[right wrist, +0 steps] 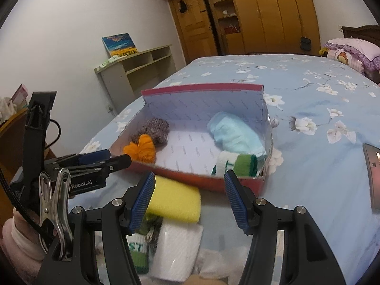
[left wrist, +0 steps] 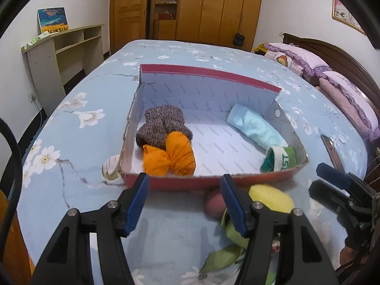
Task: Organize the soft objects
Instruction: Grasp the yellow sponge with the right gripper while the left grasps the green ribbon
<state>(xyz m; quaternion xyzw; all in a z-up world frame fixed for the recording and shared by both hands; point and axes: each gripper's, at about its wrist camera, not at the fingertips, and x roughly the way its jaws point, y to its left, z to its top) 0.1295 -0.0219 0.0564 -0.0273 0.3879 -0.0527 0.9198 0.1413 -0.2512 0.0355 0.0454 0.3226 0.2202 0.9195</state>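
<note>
Both grippers, left (left wrist: 185, 185) and right (right wrist: 188, 182), hang released and empty before the box (left wrist: 213, 178); socks sit sorted inside at ten and two o'clock, sponge (right wrist: 175, 199) waiting outside

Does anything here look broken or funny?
Yes. The red box looks damaged: its left wall leans outward with a frayed, torn edge. A phone lies on the bed beside it, odd among the soft things.

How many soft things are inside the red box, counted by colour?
Orange cloth bundle: 1
Brown-grey knitted sock bundle: 1
Light blue rolled cloth: 1
Green-and-white rolled sock: 1
Total: 4 in the red cardboard box.
</note>
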